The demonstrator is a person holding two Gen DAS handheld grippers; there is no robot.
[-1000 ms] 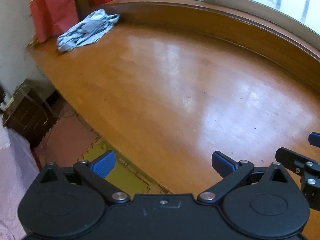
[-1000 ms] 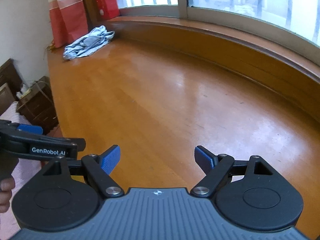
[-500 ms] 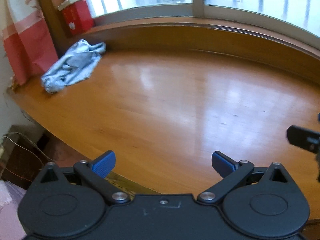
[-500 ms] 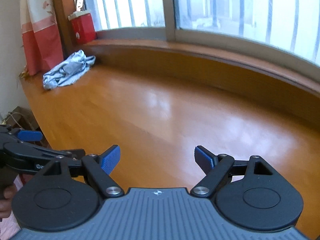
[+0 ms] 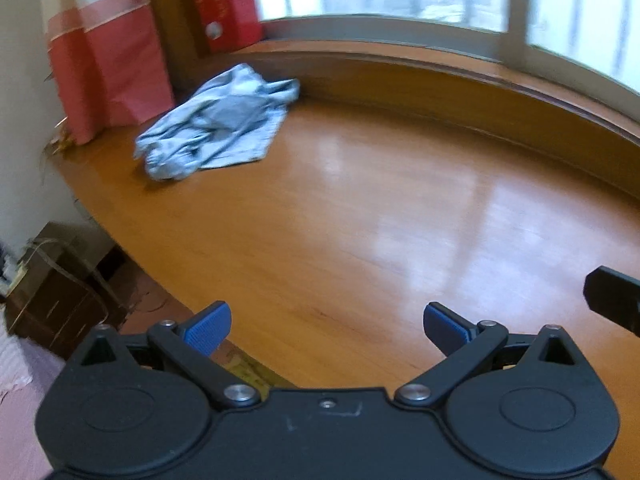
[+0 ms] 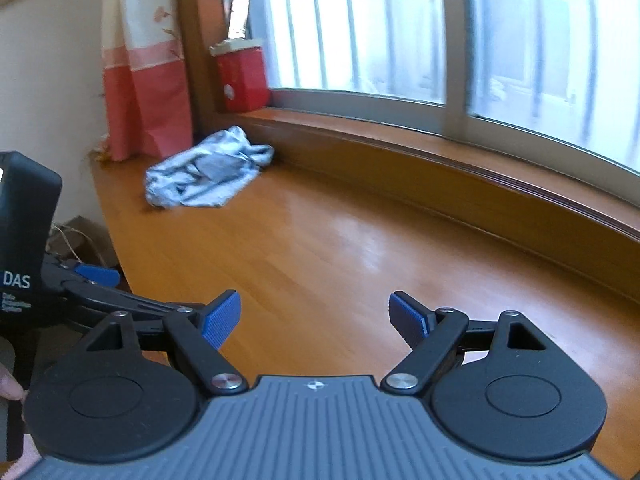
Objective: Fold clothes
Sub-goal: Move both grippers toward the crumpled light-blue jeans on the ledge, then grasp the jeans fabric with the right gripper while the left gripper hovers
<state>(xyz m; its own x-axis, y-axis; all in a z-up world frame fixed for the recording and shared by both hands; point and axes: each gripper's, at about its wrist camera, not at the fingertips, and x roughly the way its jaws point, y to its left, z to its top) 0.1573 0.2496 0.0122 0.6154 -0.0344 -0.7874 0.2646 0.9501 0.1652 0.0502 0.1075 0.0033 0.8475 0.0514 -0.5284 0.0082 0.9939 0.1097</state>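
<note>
A crumpled light blue-grey garment [image 5: 218, 134] lies at the far left corner of the wooden platform [image 5: 360, 216], close to the curtain and the window ledge; it also shows in the right wrist view, garment [image 6: 208, 174]. My left gripper [image 5: 326, 322] stands open over the platform's near edge, far from the garment, nothing between its blue pads. My right gripper [image 6: 316, 318] is open too, hovering over the wood with empty fingers. The left gripper's body [image 6: 28, 248] appears at the left of the right wrist view.
A red-and-white curtain [image 5: 104, 60] hangs at the far left. A red box [image 5: 224, 12] stands on the window ledge [image 5: 460, 76] behind the garment. Below the platform's left edge sit a dark wooden cabinet [image 5: 52, 280] and pink bedding [image 5: 16, 380].
Both grippers have swung left and moved forward toward the garment, which now looks larger and nearer. Both stay open and empty.
</note>
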